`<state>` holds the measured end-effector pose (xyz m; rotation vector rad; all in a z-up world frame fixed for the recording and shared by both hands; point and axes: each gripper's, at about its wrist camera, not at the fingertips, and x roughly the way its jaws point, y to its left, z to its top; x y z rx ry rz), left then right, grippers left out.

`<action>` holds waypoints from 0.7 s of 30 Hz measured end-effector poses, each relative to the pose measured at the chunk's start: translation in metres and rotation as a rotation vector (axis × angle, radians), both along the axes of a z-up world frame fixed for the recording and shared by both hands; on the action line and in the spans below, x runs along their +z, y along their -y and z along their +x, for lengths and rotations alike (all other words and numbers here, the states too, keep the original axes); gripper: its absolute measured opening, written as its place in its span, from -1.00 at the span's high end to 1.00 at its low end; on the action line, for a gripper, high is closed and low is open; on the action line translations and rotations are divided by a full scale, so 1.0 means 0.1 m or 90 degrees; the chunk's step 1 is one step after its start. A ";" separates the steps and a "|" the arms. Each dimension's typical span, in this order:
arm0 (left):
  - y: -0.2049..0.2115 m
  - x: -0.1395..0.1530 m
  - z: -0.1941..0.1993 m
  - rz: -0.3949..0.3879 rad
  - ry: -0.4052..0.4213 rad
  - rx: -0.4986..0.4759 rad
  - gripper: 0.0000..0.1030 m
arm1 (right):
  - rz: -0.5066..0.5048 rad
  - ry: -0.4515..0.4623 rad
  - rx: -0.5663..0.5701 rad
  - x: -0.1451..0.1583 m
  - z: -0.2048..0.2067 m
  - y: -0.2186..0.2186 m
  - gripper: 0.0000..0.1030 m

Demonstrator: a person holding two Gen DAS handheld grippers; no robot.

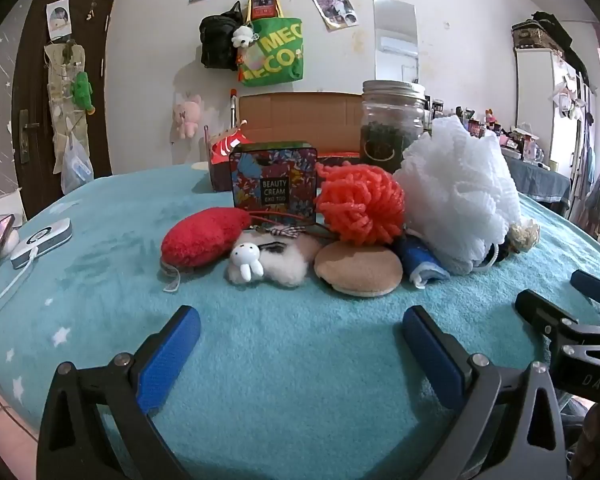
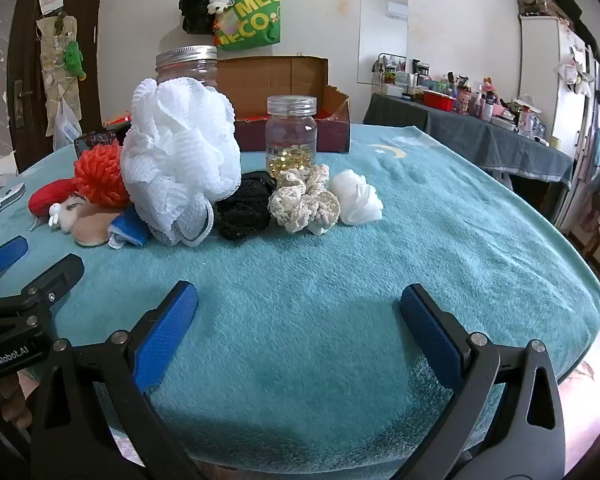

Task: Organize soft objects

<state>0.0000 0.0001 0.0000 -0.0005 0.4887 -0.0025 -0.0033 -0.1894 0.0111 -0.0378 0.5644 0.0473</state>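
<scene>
Both the left gripper [image 1: 300,344] and right gripper [image 2: 298,320] have fingers spread wide, holding nothing. Soft objects cluster around the white mesh pouf [image 2: 180,156] (orange yarn ball [image 1: 360,204] touching its left) on the teal-covered table [image 2: 420,240].

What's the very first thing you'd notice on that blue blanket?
The big white mesh puff stands tallest in the row of soft things on the teal blanket. The bright orange yarn ball sits touching its left side. Both hand-held grippers, left and right, are open and empty.
</scene>
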 end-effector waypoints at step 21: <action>0.00 0.00 0.00 -0.001 -0.003 0.000 -1.00 | -0.003 0.002 0.000 0.00 -0.01 0.00 -1.00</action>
